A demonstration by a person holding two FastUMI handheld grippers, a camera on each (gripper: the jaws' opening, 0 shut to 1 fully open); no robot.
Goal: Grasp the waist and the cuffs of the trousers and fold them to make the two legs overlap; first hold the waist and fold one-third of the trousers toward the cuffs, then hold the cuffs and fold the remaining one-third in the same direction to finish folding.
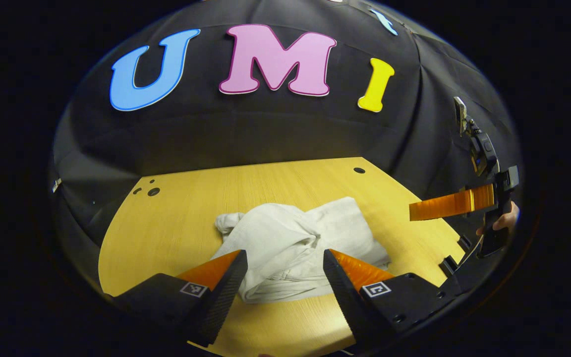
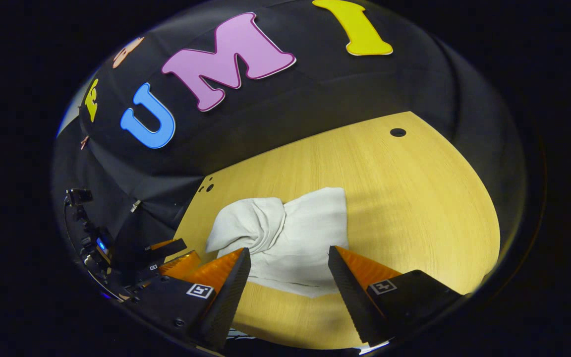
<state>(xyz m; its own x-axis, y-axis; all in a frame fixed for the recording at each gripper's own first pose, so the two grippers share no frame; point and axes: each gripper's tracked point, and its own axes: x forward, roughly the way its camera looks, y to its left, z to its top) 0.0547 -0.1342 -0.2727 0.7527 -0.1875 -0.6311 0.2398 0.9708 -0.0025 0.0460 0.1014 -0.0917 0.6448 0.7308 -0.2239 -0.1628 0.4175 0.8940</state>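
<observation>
Pale off-white trousers [image 1: 295, 243] lie bunched in a crumpled heap on the wooden table [image 1: 176, 218], near its front middle. My left gripper [image 1: 285, 263] hovers open just in front of the heap, with nothing between its fingers. Over at the right of the left gripper view, the right gripper [image 1: 451, 204] hangs above the table's edge, held by a hand [image 1: 506, 220]. In the right gripper view the trousers [image 2: 285, 238] sit just ahead of my right gripper [image 2: 289, 260], which is open and empty. The left gripper [image 2: 171, 258] appears low at the left there.
The table [image 2: 414, 198] has small round holes near its far corners [image 1: 359, 170] [image 1: 153, 191]. Black cloth wall stands close behind the table. Bare wood lies to the right of the trousers in the right gripper view.
</observation>
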